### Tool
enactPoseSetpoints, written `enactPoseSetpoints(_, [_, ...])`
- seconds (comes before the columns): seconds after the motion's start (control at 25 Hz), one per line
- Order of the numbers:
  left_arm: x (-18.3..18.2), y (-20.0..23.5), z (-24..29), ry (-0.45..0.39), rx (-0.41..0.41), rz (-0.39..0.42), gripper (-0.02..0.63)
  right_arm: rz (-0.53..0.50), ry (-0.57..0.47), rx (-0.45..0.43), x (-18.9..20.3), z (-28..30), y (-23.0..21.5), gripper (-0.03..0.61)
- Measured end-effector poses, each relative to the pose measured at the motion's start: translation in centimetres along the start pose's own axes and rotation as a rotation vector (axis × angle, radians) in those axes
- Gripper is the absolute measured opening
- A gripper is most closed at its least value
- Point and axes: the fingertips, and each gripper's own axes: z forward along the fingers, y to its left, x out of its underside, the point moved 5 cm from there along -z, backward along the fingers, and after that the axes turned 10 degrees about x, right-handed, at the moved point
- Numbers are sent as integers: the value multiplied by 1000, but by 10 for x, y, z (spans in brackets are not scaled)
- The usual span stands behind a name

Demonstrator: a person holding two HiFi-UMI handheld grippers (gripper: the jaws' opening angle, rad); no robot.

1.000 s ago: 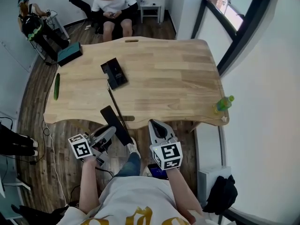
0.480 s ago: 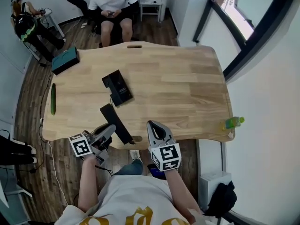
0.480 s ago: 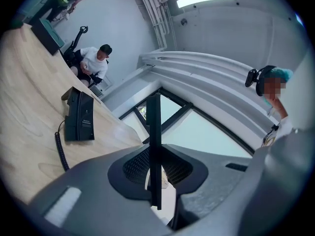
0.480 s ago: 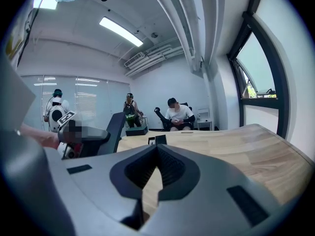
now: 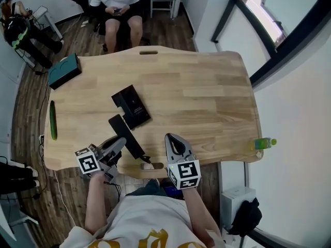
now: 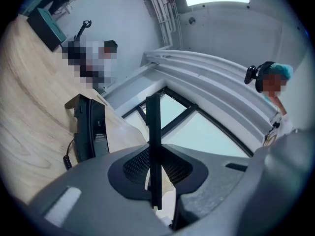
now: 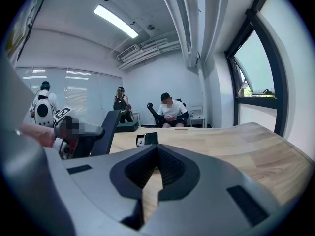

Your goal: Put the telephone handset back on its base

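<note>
– Since a second ago you've closed in on the pale wooden table (image 5: 207,97): the slim black telephone handset (image 5: 118,125) now hangs over its near edge rather than short of it.
– And the grip?
– Your left gripper (image 5: 120,142) is clamped on the handset, which sits edge-on between the jaws. Your right gripper (image 5: 172,137) is closed on nothing, just beside it at the same edge.
– The base?
– Your black wedge-shaped telephone base (image 5: 132,105) lies farther in on the table, near the handset's far end but apart from it.

Jaws clamp the handset (image 6: 153,132) (base (image 6: 91,130) beyond).
</note>
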Motion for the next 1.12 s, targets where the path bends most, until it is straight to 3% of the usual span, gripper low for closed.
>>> enactPoseSetpoints(1.12, [-43,51,11,32,-36,-25,67,25,29,-74,-15,78,8,5])
